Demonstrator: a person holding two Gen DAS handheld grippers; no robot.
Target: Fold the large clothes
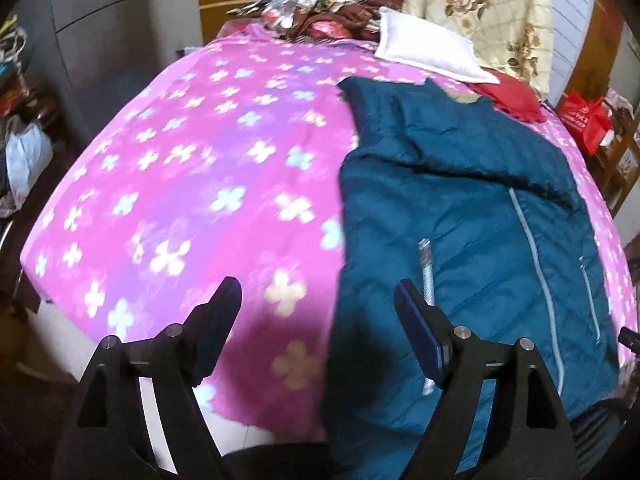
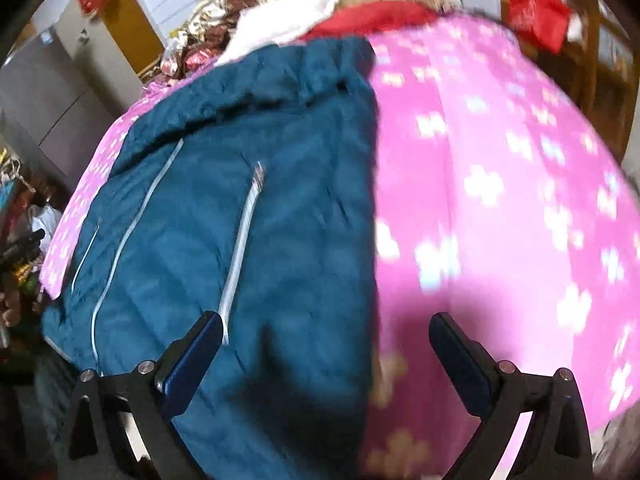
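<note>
Jacket (image 1: 472, 216): teal, quilted, spread flat on pink flowered bed (image 1: 192, 184), sleeve folded across chest.
Left tool (image 1: 318, 300): released, raised over jacket's left edge.
Right tool (image 2: 326, 336): released, raised over jacket's right edge.

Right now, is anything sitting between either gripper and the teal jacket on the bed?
Nothing visible. The left gripper and right gripper are both open, with only open air between them and the teal jacket. It lies flat on the pink bedspread; the white pillow sits beyond its far end.
</note>
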